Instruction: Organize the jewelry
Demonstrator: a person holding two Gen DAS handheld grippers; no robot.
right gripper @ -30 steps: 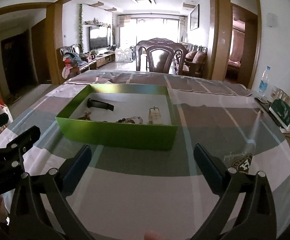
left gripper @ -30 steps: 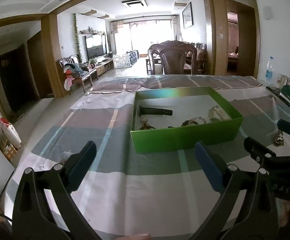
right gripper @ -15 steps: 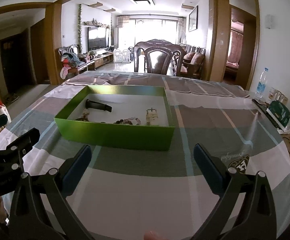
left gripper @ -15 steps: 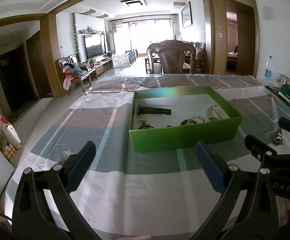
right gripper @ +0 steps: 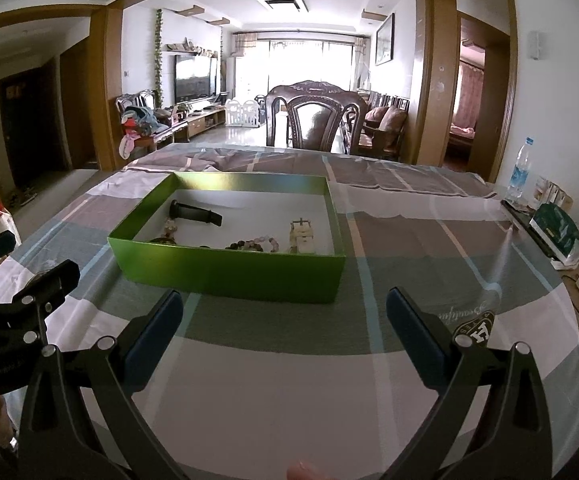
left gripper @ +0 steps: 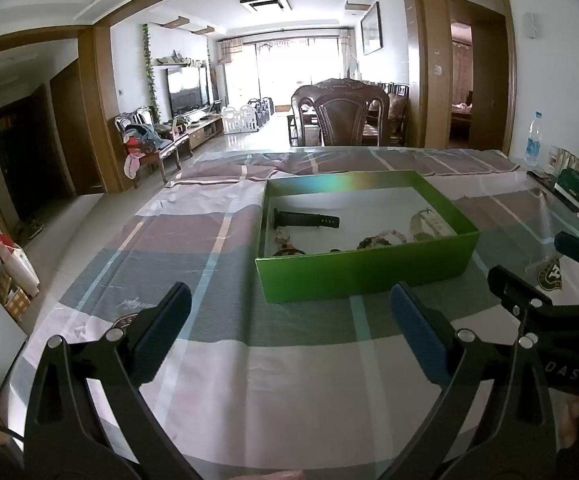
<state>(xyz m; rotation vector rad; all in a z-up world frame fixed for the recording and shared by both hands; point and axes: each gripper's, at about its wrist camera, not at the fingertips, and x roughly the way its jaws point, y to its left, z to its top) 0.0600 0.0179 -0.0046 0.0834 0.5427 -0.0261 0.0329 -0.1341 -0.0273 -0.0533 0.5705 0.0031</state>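
Jewelry sits in the green box (right gripper: 225, 272) at twelve o'clock, both grippers short of it.
Left gripper (left gripper: 289, 340) and right gripper (right gripper: 281, 332) hover spread wide, holding nothing. Beaded bracelet (right gripper: 255, 245) lies beside the pale watch (right gripper: 302, 236); a low reach could clip the near wall and shove everything.

Watch strap (right gripper: 196, 213) in box (right gripper: 225, 272), behind bracelet (right gripper: 254, 244)

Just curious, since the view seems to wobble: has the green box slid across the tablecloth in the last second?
No. The green box keeps its front right corner just left of the tablecloth's pale blue stripe, as before; only the camera drifted slightly.
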